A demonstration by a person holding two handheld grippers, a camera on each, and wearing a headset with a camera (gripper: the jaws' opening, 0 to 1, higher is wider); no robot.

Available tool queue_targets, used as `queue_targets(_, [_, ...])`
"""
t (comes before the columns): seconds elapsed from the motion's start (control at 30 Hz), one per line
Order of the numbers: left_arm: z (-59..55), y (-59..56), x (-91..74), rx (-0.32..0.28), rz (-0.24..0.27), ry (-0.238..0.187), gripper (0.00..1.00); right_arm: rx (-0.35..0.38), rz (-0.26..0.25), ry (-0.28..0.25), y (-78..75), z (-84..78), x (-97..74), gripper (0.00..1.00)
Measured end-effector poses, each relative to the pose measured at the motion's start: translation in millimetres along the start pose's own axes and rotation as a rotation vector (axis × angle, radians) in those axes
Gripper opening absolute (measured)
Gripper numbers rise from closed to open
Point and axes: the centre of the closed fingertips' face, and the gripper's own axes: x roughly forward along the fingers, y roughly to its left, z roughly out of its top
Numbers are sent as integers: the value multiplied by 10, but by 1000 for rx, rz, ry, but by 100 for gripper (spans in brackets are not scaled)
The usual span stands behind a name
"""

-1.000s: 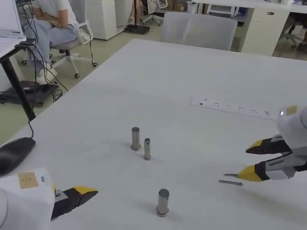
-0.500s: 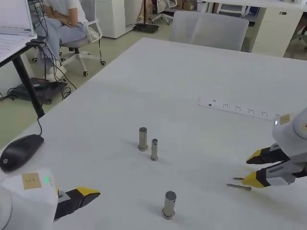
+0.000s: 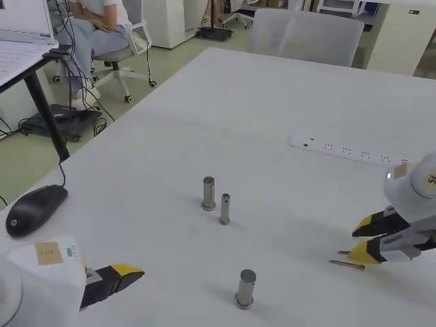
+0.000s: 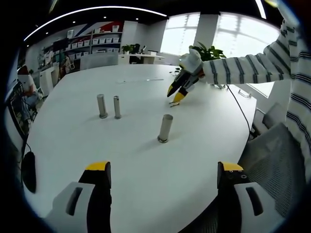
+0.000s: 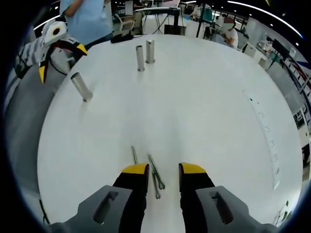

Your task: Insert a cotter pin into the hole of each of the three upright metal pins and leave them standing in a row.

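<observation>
Three upright metal pins stand on the white table (image 3: 272, 116): two close together (image 3: 208, 193) (image 3: 225, 208) and a thicker one (image 3: 246, 289) nearer me. In the right gripper view, two cotter pins (image 5: 155, 174) (image 5: 134, 155) lie flat on the table. My right gripper (image 5: 164, 170) is open, with one cotter pin lying between its yellow tips. In the head view the right gripper (image 3: 354, 243) hovers just above a cotter pin (image 3: 347, 264). My left gripper (image 4: 164, 170) is wide open and holds nothing, at the near left (image 3: 133, 276), facing the pins (image 4: 165, 128).
A white power strip (image 3: 347, 151) lies across the table behind the right gripper. A black mouse (image 3: 34, 208) sits at the table's left edge. A grey chair (image 3: 306, 34) stands at the far end, and a person (image 3: 95, 27) sits at the back left.
The head camera has shifted. My right gripper has come closer over the cotter pins on the table. The left gripper and the three metal pins have stayed put.
</observation>
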Motion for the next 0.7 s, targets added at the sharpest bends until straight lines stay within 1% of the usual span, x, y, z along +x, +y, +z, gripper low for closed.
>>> queue_targets(0.4, [-17,12,5,-2,8,6,88,-17,9,25,-63,-26,21,24])
queue_targets(0.7, [-18,10,19,-2,6,7,85,-33,13,51,-108,-63,9,20])
